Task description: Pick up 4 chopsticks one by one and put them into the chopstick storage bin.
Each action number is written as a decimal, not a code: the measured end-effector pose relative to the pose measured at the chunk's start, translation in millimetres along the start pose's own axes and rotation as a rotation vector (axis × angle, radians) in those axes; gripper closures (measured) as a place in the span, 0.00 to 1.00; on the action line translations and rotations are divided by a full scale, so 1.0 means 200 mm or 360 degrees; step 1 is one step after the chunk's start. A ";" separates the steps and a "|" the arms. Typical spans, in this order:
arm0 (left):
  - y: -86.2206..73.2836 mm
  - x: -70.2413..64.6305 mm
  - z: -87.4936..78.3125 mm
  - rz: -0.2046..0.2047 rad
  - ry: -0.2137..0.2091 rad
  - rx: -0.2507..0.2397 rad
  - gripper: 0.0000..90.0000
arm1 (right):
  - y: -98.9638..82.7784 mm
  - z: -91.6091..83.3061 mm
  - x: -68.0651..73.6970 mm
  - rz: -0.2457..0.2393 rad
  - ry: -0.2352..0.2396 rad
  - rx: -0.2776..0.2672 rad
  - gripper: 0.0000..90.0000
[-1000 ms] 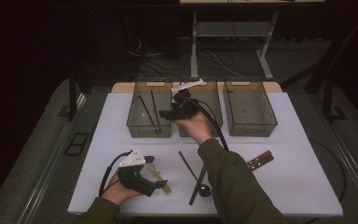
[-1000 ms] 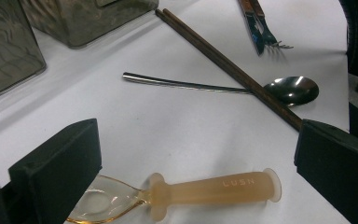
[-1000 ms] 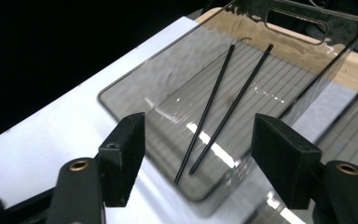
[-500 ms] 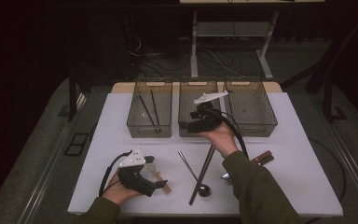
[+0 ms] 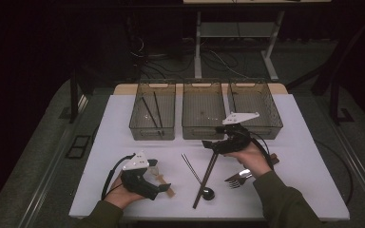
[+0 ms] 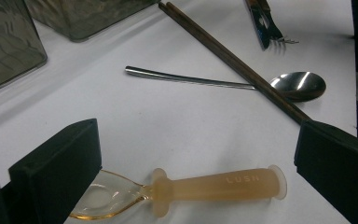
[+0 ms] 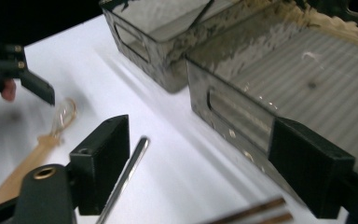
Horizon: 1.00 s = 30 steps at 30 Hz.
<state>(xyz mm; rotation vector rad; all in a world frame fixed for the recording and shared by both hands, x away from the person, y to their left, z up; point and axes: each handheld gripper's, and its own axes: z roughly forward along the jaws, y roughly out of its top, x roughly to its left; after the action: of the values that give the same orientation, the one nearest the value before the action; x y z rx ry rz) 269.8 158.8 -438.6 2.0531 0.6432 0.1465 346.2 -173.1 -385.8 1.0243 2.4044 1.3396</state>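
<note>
White table (image 5: 123,118) in a dark room, three mesh bins (image 5: 202,114) at twelve o'clock.

Left gripper (image 6: 191,163) spread and low, straddling the amber spoon (image 6: 214,189) without touching it. Right gripper (image 5: 211,144) held over the tips of the dark chopsticks (image 5: 205,180), jaws just opened wide, nothing pinched; metal spoon (image 5: 197,176) and fork (image 5: 237,178) at five o'clock of it.

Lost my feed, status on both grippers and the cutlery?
Left gripper open, straddling the orange spoon. Right gripper open, empty, low over the metal spoon and chopsticks. Nothing blocking.
</note>
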 end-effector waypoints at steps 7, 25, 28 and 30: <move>0.00 0.00 0.00 0.0006 0.0011 0.0013 0.00 | -0.13 -0.11 -0.02 0.0023 -0.0045 -0.0033 0.20; 0.00 0.00 -0.01 -0.0025 0.0046 0.0036 0.04 | -0.51 -0.37 -0.08 0.0066 -0.0206 -0.0052 0.14; 0.00 0.01 -0.01 -0.0029 0.0072 0.0059 0.08 | -0.56 -0.39 -0.08 0.0070 -0.0218 -0.0020 0.14; 0.00 0.01 -0.01 -0.0031 0.0070 0.0063 0.12 | -0.58 -0.40 -0.07 0.0085 -0.0231 -0.0019 0.14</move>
<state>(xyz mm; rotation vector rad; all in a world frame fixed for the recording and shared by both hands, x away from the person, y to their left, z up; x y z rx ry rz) 271.0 161.2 -437.8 2.0860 0.6979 0.1693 262.8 -276.2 -437.2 1.1488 2.2761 1.2482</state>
